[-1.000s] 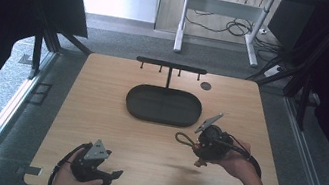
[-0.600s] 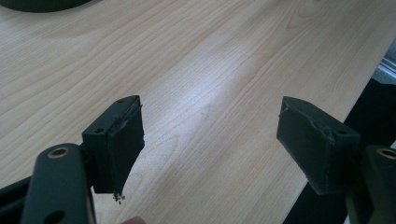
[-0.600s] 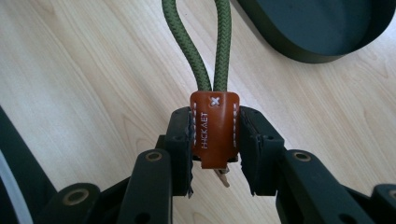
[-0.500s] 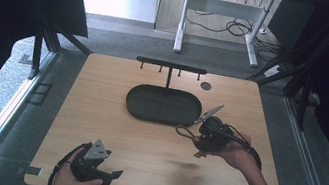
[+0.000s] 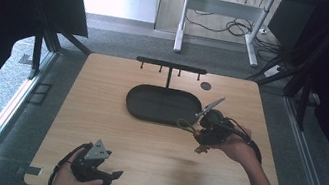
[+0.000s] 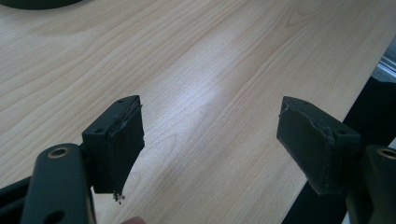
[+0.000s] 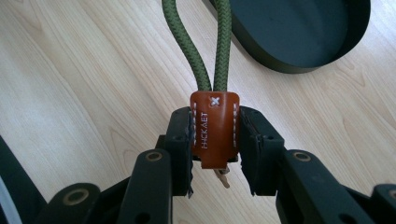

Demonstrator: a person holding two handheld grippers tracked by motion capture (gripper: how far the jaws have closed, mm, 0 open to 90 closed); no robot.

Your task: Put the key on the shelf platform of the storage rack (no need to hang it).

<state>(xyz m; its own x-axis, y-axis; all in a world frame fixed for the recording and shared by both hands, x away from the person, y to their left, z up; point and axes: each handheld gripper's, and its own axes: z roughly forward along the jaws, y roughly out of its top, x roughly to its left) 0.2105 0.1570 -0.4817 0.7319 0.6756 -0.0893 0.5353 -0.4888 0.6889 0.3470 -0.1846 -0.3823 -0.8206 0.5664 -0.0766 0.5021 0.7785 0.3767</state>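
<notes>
Starting at the left: the left hand-held gripper [image 5: 111, 172] sits low near the front edge of the table [image 5: 98, 112], jaws wide apart with nothing between them, just bare wood under it in the left gripper view. It looks parked, well apart from everything else.

Middle of the table there's a dark oval tray [image 5: 163, 104], looking empty, and behind it a small black rack with pegs [image 5: 171, 66] near the far edge.

Over on the right, the right hand-held gripper [image 5: 196, 126] is clamped on a key strap [image 7: 214, 128]: the jaws pinch the brown leather tab from both sides, and the green cord loop [image 7: 205, 51] sticks out ahead of them. In the high view the loop hangs just beside the tray's right end, off the table.

As for progress, the pickup looks done and the grip seems solid. What's left is probably getting the strap to wherever it goes, either down in the tray or hooked by its loop on a rack peg. Neither has happened yet.
</notes>
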